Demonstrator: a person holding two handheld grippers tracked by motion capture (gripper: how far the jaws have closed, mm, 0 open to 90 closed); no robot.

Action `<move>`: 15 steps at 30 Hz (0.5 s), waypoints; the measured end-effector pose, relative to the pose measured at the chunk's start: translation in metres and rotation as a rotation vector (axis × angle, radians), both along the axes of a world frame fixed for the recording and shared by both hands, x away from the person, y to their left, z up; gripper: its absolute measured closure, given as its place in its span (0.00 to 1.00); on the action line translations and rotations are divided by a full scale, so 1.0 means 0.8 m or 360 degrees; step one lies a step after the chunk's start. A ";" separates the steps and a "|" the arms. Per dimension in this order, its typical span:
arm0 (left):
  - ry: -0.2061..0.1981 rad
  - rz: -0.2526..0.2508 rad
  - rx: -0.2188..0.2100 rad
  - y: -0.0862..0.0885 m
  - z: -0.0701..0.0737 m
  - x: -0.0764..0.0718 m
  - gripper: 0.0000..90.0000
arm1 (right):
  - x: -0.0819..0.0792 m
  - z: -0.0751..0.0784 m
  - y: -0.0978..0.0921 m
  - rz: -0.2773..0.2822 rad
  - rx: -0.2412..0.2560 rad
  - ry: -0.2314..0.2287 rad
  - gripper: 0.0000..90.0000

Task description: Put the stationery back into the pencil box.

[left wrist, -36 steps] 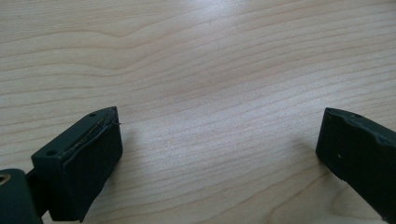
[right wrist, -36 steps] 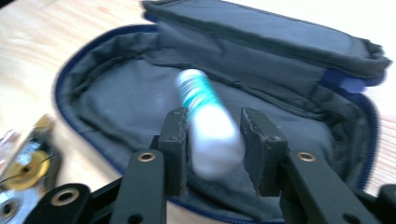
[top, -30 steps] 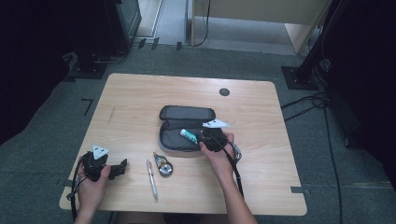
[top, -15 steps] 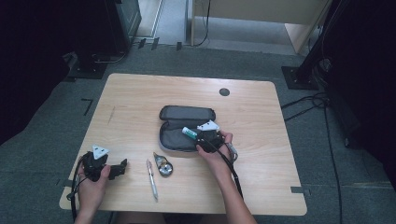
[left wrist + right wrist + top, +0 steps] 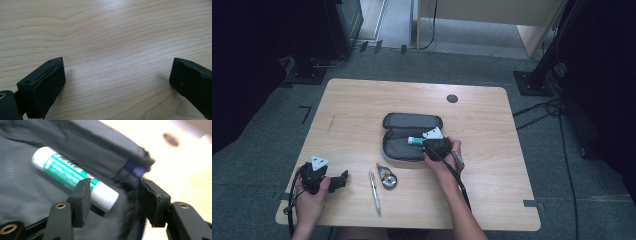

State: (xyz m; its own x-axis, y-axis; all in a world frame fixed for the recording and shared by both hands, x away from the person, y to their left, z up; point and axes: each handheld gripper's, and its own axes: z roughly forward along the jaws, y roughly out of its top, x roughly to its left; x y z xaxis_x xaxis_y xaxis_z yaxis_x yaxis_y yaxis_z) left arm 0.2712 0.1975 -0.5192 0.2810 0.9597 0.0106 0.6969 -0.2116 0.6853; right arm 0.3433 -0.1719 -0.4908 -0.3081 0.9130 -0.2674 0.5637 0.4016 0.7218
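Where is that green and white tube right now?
The green and white tube lies inside the open grey pouch mid-table in the high view, just ahead of the right tongs, which stand open around its white end.

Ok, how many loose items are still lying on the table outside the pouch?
2: a pen near the front edge, and a small round metal item just right of it. The glue stick already lies inside the open pouch; the right hand may hide more.

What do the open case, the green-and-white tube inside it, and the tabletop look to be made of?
Case: likely soft grey fabric, matte and creased, with a zipper edge. Tube: probably smooth plastic, glossy, with a printed green label. Tabletop: pale wood or wood-look laminate, with visible grain lines.
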 end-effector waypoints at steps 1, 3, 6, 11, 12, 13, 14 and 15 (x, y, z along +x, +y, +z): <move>0.0003 -0.0004 0.0004 0.000 0.000 0.000 0.01 | 0.002 0.000 0.001 0.0015 -0.0043 -0.0039 0.50; -0.0001 0.0000 -0.0001 0.000 0.000 0.000 0.01 | 0.004 0.000 0.000 0.0042 -0.0070 -0.0066 0.50; 0.0000 0.0000 -0.0001 0.000 0.000 0.000 0.01 | 0.004 0.001 -0.002 0.0071 -0.0016 -0.0049 0.50; 0.0000 0.0000 -0.0001 0.000 0.000 0.000 0.01 | 0.005 -0.002 0.005 0.0131 -0.0041 -0.0022 0.49; 0.0000 0.0000 -0.0001 0.000 0.000 0.000 0.01 | 0.005 -0.003 0.007 0.0134 -0.0054 -0.0023 0.49; 0.0003 -0.0004 0.0004 0.000 0.000 0.000 0.01 | 0.006 -0.004 0.009 0.0129 -0.0064 -0.0030 0.50; 0.0000 0.0000 -0.0001 0.000 0.000 0.000 0.01 | 0.007 -0.005 0.010 0.0131 -0.0074 -0.0038 0.50; 0.0000 0.0000 0.0000 0.000 0.000 0.000 0.01 | 0.007 -0.004 0.010 0.0116 -0.0075 -0.0037 0.50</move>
State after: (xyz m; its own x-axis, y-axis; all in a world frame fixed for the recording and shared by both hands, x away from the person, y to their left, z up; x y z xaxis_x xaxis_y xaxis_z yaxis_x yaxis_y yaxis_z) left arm 0.2712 0.1975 -0.5192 0.2809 0.9597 0.0105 0.6968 -0.2115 0.6854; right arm 0.3489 -0.1635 -0.4943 -0.3667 0.8744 -0.3176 0.5148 0.4751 0.7137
